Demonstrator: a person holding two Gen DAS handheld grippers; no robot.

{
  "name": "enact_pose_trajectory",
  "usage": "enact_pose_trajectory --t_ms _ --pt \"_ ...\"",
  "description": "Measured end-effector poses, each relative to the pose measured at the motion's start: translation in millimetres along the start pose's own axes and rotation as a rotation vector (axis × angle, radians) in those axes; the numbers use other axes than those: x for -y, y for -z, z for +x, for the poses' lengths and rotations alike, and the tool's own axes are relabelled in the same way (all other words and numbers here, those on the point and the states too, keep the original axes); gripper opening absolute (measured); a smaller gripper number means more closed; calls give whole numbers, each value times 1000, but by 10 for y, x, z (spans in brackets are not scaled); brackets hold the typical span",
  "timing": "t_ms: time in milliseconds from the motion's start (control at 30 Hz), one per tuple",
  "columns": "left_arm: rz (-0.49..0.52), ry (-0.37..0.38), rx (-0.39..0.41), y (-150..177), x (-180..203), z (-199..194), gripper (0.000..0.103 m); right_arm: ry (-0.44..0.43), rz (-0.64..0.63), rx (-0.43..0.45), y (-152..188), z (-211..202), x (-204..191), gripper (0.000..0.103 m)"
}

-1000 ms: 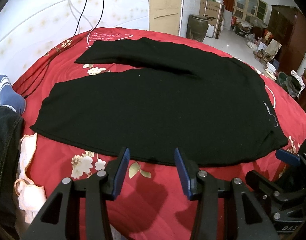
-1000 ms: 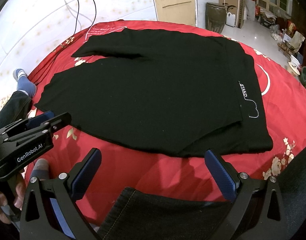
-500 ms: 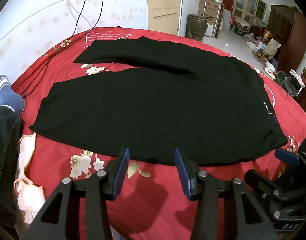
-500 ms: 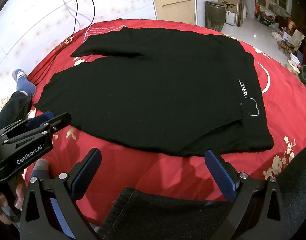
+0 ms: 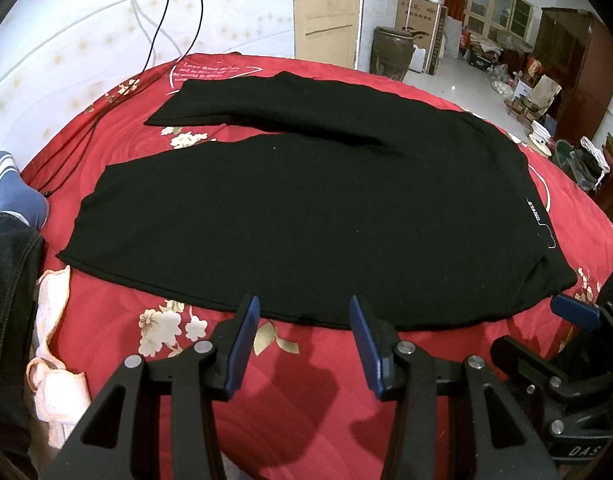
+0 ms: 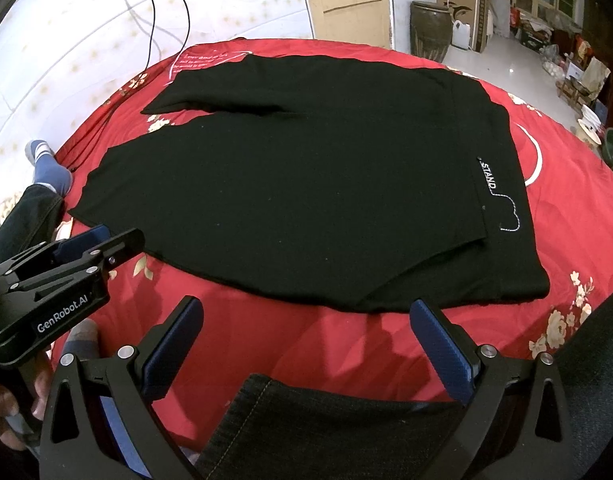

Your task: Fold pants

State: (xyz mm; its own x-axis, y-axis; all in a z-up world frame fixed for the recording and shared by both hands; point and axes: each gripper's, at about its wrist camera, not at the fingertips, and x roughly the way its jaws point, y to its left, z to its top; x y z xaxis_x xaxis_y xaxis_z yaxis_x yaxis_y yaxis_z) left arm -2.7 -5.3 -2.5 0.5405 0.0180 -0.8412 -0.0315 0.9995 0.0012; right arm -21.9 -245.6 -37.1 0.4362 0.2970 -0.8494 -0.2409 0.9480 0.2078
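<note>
Black pants [image 5: 306, 208] [image 6: 306, 176] lie spread flat on a red floral bedspread [image 5: 314, 380], legs reaching left, waistband at the right with a white "STAND" label [image 6: 488, 176]. My left gripper [image 5: 304, 312] hovers open just short of the near edge of the lower leg, nothing between its blue pads. Wide open too, my right gripper [image 6: 306, 320] is held near the waist end, above the bedspread and short of the pants' edge. Each gripper shows in the other's view: the right one [image 5: 574, 314] low at the right, the left one [image 6: 102, 240] at the left.
A person's dark-trousered leg [image 6: 346, 428] lies under the right gripper; a blue-socked foot [image 5: 14, 196] rests at the bed's left. A pale cloth [image 5: 54, 360] lies at the near left. Black cables [image 5: 166, 20] hang on the wall behind. Clutter and a big jar [image 5: 390, 52] stand beyond.
</note>
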Motion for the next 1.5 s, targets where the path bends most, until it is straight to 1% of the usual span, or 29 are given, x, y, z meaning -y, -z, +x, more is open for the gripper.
enact_pose_trajectory --t_ms 1500 --pt "-2 11 2 -17 13 -19 50 -1 1 -10 4 22 14 103"
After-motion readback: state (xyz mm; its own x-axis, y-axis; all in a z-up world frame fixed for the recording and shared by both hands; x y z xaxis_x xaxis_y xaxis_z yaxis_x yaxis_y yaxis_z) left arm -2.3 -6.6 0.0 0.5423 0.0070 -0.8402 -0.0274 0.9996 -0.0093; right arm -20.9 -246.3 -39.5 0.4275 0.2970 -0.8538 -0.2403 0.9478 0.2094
